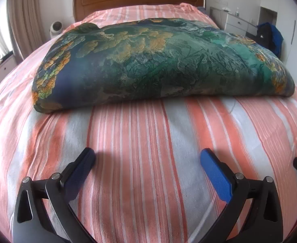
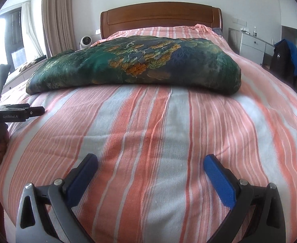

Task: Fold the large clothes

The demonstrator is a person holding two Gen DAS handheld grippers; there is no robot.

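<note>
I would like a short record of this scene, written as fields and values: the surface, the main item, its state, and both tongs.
surface: bed with striped orange and white cover
main item: green floral quilt
item state: folded into a thick bundle, lying across the bed, towards the wooden headboard
left tongs: open, empty, short of the bundle
right tongs: open, empty, short of the bundle
contact with item: none by either tongs
background: white drawers on the right, curtain on the left

green, navy and orange floral folded cloth (image 1: 160,60) on an orange-and-white striped bedsheet (image 1: 144,162).
</note>
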